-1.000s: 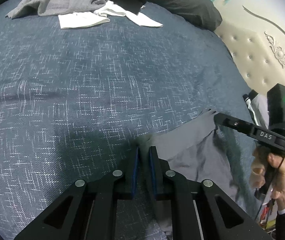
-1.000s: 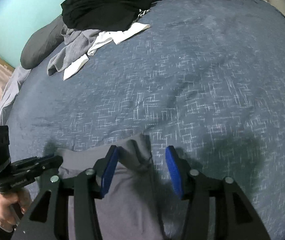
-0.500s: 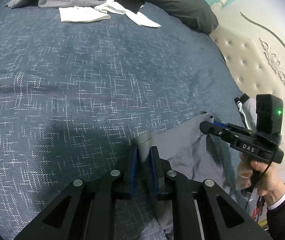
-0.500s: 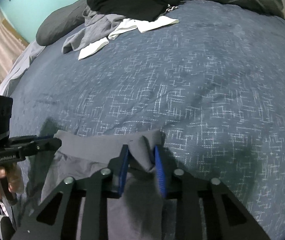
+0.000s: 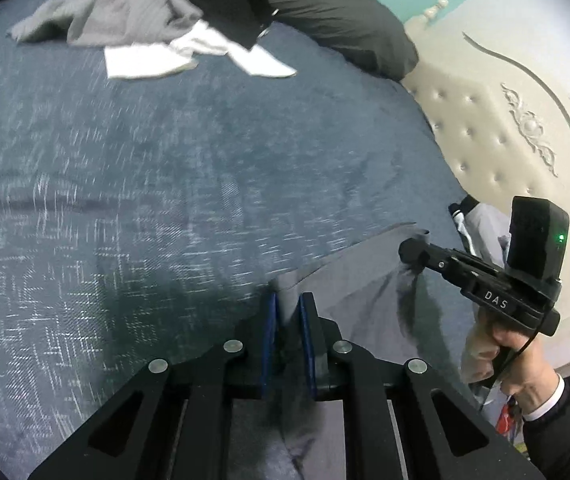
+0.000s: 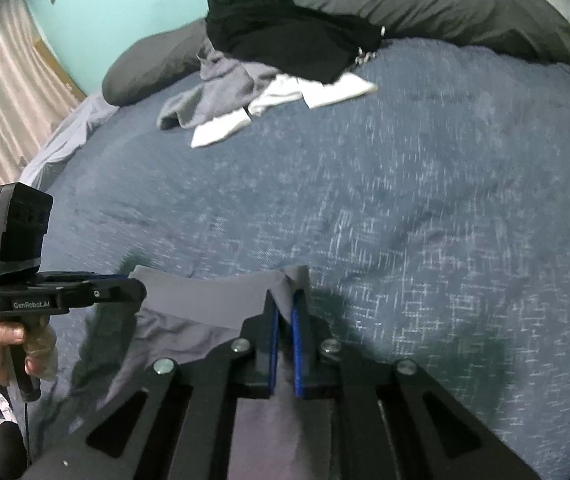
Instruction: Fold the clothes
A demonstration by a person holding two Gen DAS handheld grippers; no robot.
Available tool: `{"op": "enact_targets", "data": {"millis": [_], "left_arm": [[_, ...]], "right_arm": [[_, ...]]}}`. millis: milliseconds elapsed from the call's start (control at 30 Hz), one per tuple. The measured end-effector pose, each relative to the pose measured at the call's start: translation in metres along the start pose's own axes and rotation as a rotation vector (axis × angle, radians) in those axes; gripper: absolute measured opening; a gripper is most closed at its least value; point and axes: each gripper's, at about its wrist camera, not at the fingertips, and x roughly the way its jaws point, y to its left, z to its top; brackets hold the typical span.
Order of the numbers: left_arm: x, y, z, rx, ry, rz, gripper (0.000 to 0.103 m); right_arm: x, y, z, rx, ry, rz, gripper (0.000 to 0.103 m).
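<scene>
Gripping one grey garment (image 6: 205,300) at two corners, both claws are clamped on cloth: the left claw (image 5: 287,308) pinches one corner, the right claw (image 6: 284,308) the other, its edge stretched between them just above the blue bed (image 6: 425,200). Two hands show, one per view (image 5: 517,364) (image 6: 1,344). At the far end lies one pile (image 6: 277,76) of three pieces, black, grey and white, against two dark pillows (image 6: 445,4).
</scene>
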Motion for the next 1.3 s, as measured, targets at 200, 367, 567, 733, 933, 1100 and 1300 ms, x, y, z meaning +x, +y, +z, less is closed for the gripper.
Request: {"op": "enact_targets", "data": {"millis": [200, 367, 567, 733, 933, 1100, 1300], "left_arm": [[-0.034, -0.041, 0.006, 0.059, -0.058, 0.020, 0.012], [-0.067, -0.076, 0.012, 0.107, -0.102, 0.014, 0.012], [-0.114, -0.119, 0.014, 0.169, -0.164, 0.018, 0.012], [-0.149, -0.158, 0.016, 0.227, -0.217, 0.038, 0.012], [-0.189, -0.200, 0.026, 0.264, -0.277, 0.033, 0.012], [-0.218, -0.235, 0.031, 0.288, -0.308, 0.032, 0.012], [-0.235, -0.265, 0.024, 0.311, -0.309, 0.031, 0.012]], "right_arm": [[-0.036, 0.007, 0.003, -0.016, -0.064, 0.017, 0.005], [-0.080, 0.016, 0.007, -0.032, -0.138, 0.032, 0.005], [-0.139, 0.032, 0.013, -0.068, -0.233, 0.043, 0.005], [-0.191, 0.048, 0.021, -0.108, -0.313, 0.036, 0.005], [-0.253, 0.064, 0.035, -0.135, -0.404, 0.022, 0.005], [-0.296, 0.076, 0.045, -0.157, -0.446, 0.005, 0.005], [-0.337, 0.081, 0.046, -0.149, -0.479, 0.003, 0.005]]}}
